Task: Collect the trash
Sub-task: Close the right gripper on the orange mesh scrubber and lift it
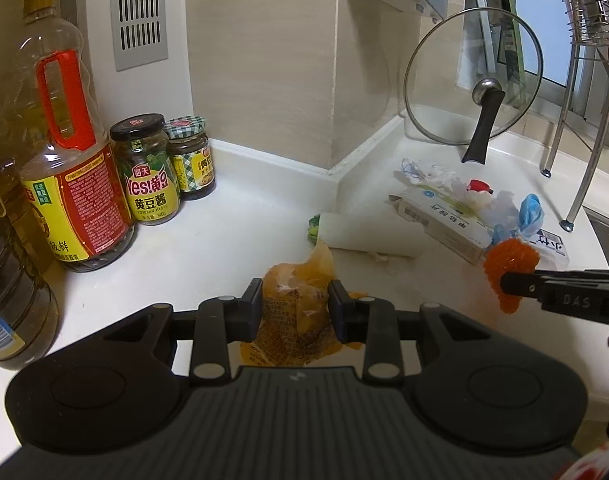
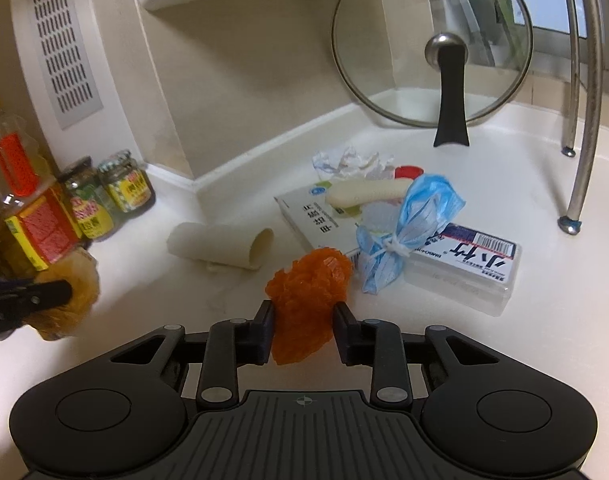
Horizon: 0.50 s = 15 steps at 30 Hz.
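My left gripper (image 1: pixel 295 296) is shut on a crumpled yellow wrapper (image 1: pixel 296 312) just above the white counter (image 1: pixel 208 240); it also shows in the right wrist view (image 2: pixel 68 300). My right gripper (image 2: pixel 303 318) is shut on a crumpled orange plastic bag (image 2: pixel 308 300), seen in the left wrist view (image 1: pixel 510 266) too. Beyond lie a cardboard tube (image 2: pixel 220 242), a white carton (image 2: pixel 308 216), a knotted blue bag (image 2: pixel 404 232), a clear plastic box (image 2: pixel 464 268) and crumpled white plastic (image 2: pixel 344 160).
A soy sauce bottle (image 1: pixel 70 184) and two jars (image 1: pixel 150 168) stand at the left by the wall. A glass pot lid (image 2: pixel 432 44) leans at the back. A metal rack's legs (image 2: pixel 580 120) stand at the right, by the sink edge (image 1: pixel 604 224).
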Each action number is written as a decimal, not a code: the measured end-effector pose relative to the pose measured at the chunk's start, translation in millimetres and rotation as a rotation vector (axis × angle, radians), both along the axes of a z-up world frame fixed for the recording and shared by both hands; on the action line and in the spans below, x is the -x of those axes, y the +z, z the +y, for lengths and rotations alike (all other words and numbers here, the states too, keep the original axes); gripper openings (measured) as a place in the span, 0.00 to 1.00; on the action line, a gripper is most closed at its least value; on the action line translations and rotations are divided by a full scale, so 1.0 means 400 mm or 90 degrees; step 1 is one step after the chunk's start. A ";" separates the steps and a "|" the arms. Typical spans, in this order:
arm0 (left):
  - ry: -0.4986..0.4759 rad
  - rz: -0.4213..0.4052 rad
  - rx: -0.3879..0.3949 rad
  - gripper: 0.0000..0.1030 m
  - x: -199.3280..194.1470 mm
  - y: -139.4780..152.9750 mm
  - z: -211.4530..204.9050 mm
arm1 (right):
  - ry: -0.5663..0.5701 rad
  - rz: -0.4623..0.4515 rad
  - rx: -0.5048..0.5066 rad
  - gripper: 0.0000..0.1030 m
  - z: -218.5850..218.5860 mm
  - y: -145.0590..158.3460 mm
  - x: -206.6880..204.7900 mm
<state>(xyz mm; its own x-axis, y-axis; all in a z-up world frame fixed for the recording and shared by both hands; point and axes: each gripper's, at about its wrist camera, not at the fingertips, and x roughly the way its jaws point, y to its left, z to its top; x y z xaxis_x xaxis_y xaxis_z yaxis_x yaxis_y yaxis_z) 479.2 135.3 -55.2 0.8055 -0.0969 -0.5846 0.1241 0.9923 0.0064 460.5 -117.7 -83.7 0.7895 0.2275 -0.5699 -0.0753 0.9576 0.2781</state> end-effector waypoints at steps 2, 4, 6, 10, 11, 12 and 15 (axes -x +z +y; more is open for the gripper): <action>0.001 -0.001 0.002 0.30 0.016 0.005 -0.005 | 0.005 -0.010 -0.001 0.31 -0.003 0.017 0.024; 0.003 -0.004 0.005 0.30 0.037 0.012 -0.012 | 0.014 -0.018 -0.006 0.30 -0.008 0.034 0.052; 0.005 -0.009 0.006 0.30 0.061 0.022 -0.019 | 0.021 -0.025 -0.011 0.30 -0.013 0.051 0.082; 0.014 -0.020 0.012 0.30 0.121 0.045 -0.038 | 0.047 -0.039 -0.024 0.30 -0.023 0.083 0.148; 0.017 -0.023 0.014 0.30 0.139 0.050 -0.044 | 0.055 -0.041 -0.026 0.30 -0.027 0.090 0.167; 0.020 -0.024 0.015 0.30 0.156 0.056 -0.052 | 0.064 -0.043 -0.029 0.30 -0.030 0.096 0.186; 0.031 -0.031 0.019 0.30 0.216 0.069 -0.079 | 0.095 -0.048 -0.035 0.30 -0.042 0.112 0.240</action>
<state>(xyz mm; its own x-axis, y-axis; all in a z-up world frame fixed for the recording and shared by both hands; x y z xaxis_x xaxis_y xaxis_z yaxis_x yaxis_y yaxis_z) 392.9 103.6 -27.4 0.8367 -0.0737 -0.5427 0.0763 0.9969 -0.0178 364.4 -134.5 -39.0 0.7845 0.3748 -0.4940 -0.2379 0.9176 0.3184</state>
